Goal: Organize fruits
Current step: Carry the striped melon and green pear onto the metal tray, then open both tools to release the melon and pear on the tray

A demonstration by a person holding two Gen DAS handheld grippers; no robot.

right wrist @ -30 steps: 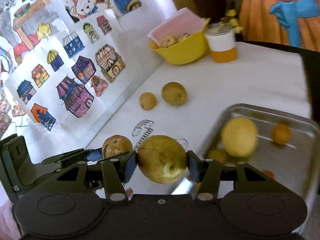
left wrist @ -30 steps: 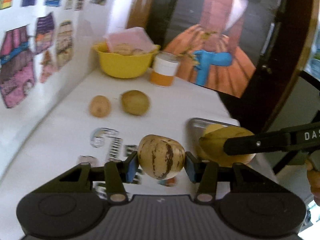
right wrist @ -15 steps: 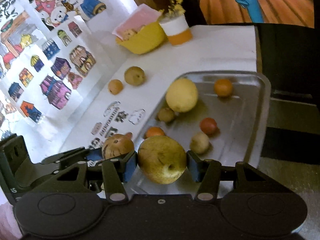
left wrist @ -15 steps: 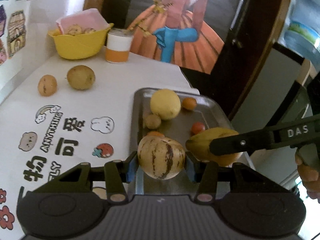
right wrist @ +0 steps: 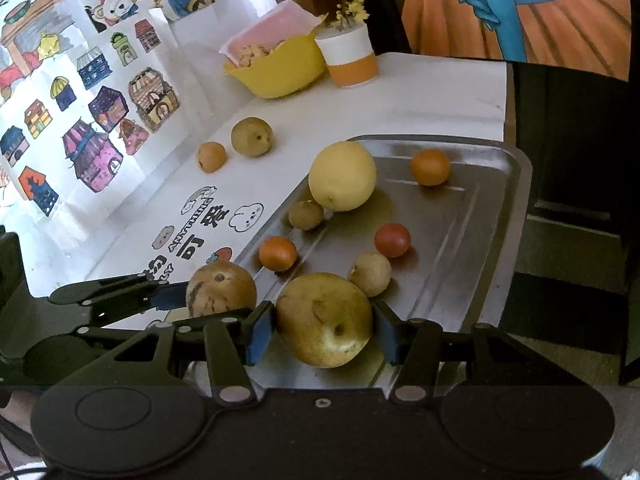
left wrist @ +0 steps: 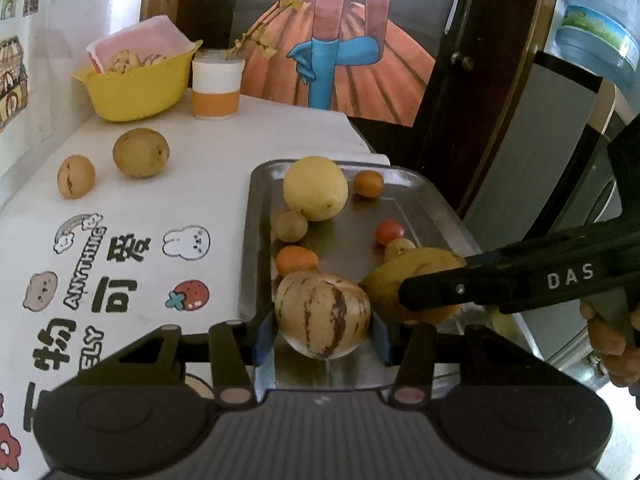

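Observation:
My left gripper (left wrist: 322, 330) is shut on a striped cream melon (left wrist: 322, 314), held over the near end of the metal tray (left wrist: 424, 200). My right gripper (right wrist: 324, 330) is shut on a yellow-brown pear (right wrist: 324, 318) above the same tray (right wrist: 492, 208). From the left wrist view the right gripper (left wrist: 404, 296) comes in from the right with the pear (left wrist: 404, 272). In the right wrist view the left gripper (right wrist: 176, 298) holds the melon (right wrist: 221, 289) at the tray's left edge. The tray holds a large yellow fruit (right wrist: 342, 176), small orange fruits and small brown ones.
On the white table, left of the tray, lie a brown pear (left wrist: 141, 153) and a small tan fruit (left wrist: 76, 176). A yellow bowl (left wrist: 136, 84) and an orange-and-white cup (left wrist: 216, 90) stand at the back. A hand (left wrist: 612, 340) grips the right tool. The table edge runs just right of the tray.
Both grippers have swung right and come forward over the tray, each still carrying its fruit. The tray now fills the middle of both views.

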